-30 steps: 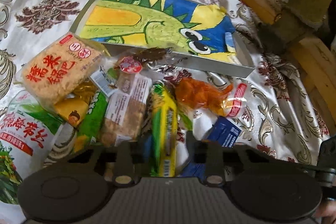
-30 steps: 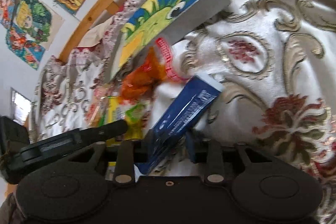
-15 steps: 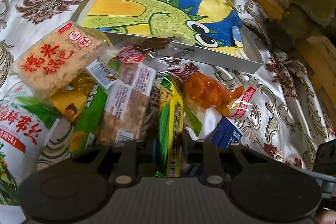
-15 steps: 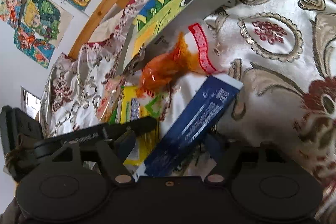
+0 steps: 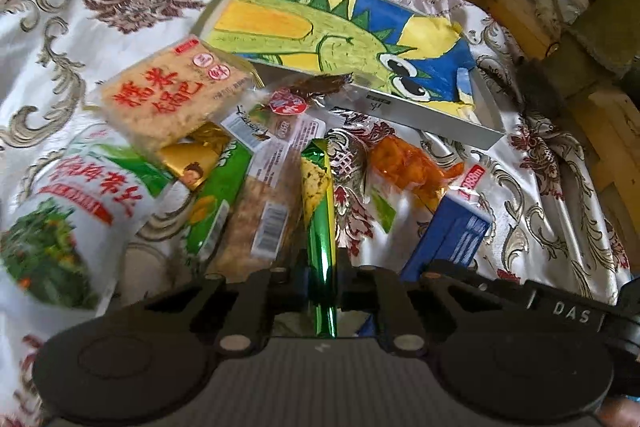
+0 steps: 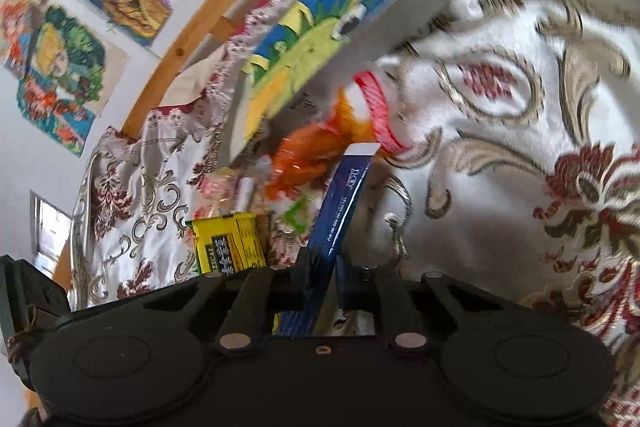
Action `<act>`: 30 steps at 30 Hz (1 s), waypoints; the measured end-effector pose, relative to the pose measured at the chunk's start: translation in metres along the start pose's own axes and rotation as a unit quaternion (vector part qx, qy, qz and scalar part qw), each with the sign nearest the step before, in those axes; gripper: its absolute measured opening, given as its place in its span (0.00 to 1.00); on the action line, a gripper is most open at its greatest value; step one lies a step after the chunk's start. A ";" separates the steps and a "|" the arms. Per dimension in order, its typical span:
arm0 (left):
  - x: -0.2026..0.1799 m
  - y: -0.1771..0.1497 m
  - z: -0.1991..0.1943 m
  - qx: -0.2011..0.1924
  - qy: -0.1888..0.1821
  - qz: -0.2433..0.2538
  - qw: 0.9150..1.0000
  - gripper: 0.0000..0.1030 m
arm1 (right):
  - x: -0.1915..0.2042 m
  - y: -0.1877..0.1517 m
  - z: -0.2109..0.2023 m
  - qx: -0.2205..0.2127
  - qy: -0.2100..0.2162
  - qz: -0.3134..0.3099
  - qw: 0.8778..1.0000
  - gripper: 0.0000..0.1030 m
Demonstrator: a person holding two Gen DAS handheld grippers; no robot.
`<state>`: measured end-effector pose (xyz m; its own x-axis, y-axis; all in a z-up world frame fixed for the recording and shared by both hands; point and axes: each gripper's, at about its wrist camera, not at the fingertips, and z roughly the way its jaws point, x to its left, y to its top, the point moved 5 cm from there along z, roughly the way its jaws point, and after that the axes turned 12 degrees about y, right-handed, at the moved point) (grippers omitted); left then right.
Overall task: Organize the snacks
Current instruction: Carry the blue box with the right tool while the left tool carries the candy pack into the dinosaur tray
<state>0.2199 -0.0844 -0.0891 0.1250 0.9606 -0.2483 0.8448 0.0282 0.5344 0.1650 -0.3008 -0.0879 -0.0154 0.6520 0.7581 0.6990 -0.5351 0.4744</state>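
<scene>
Left tongs pinch the green pack, long axis toward 12 o'clock. Right tongs clamp the blue box edge-on, axis toward 1 o'clock. Painted box lies at 12 o'clock of both; the other snacks sit on the cloth at 10 o'clock. Left looks nearer.

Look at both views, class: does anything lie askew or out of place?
Yes. The snacks lie in a jumbled heap, overlapping at odd angles: the rice cake rests on other packs. The green pack and blue box stand on edge only because the grippers clamp them.
</scene>
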 end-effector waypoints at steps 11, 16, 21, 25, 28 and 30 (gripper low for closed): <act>-0.016 0.014 -0.051 -0.050 0.005 0.005 0.999 0.12 | 0.043 0.007 -0.038 -0.047 0.005 -0.088 0.995 0.06; -0.030 0.050 -0.062 -0.084 0.013 0.010 0.996 0.12 | 0.063 0.032 -0.048 -0.072 0.017 -0.131 0.989 0.06; -0.051 0.094 -0.059 -0.114 0.013 0.009 0.993 0.12 | 0.082 0.084 -0.043 -0.104 0.036 -0.170 0.979 0.06; -0.075 0.130 -0.043 -0.139 0.015 0.016 0.990 0.12 | 0.081 0.134 -0.030 -0.130 0.030 -0.178 0.975 0.06; -0.087 0.151 -0.021 -0.142 0.010 0.008 0.990 0.12 | 0.068 0.170 -0.015 -0.142 0.033 -0.159 0.977 0.06; -0.093 0.162 -0.004 -0.141 0.010 0.004 0.990 0.12 | 0.056 0.188 -0.005 -0.151 0.037 -0.142 0.977 0.06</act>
<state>0.3431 -0.1682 0.0236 0.1195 0.9661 -0.2289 0.6651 0.0933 0.7409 0.2921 -0.3677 0.0459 -0.2373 0.7631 0.6011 0.4154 -0.4797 0.7729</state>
